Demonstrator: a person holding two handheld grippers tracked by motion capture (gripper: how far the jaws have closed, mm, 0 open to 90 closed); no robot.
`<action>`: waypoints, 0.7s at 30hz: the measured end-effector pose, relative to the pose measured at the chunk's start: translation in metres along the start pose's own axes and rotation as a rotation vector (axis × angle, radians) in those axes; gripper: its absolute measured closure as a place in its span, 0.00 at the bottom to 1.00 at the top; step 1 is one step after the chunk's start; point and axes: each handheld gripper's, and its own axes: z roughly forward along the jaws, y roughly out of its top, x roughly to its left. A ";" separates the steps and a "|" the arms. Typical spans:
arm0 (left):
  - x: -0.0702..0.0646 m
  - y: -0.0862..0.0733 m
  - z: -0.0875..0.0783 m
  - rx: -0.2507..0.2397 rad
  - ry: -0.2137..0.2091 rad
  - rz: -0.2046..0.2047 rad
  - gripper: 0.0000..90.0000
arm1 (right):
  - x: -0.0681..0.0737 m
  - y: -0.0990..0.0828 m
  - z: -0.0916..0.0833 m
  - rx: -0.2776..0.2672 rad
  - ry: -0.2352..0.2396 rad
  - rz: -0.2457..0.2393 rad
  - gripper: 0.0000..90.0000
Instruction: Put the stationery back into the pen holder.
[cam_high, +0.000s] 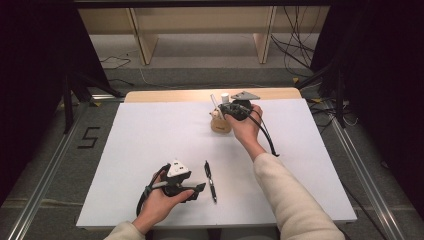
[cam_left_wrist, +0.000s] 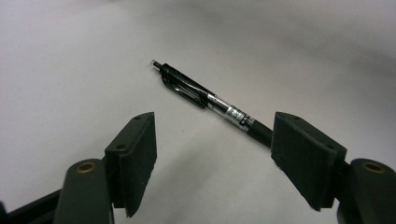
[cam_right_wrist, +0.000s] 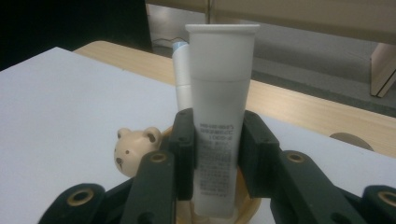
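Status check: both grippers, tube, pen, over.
Right gripper shut on tube, upright in bear holder. Left gripper open, pen lying just ahead. Nothing in the way.

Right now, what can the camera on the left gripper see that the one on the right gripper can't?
The left gripper view looks past the open left gripper at a black pen lying flat on the white table cover, beyond the jaws and not between them.

The right gripper view has the right gripper shut on an upright white tube, standing in a wooden holder with a bear's head, a second tube behind, and shelving beyond the table's wooden edge.

Both share the white cover and their own pair of black jaws.
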 end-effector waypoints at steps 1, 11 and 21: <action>0.000 0.000 0.000 0.000 0.000 0.000 0.35 | 0.000 0.000 0.001 0.002 -0.003 -0.002 0.77; 0.000 0.000 0.000 -0.002 0.000 -0.003 0.35 | 0.001 -0.003 0.002 0.023 -0.022 -0.023 0.66; 0.000 0.000 0.000 -0.004 0.003 -0.005 0.35 | -0.001 -0.003 -0.017 -0.006 -0.020 -0.013 0.57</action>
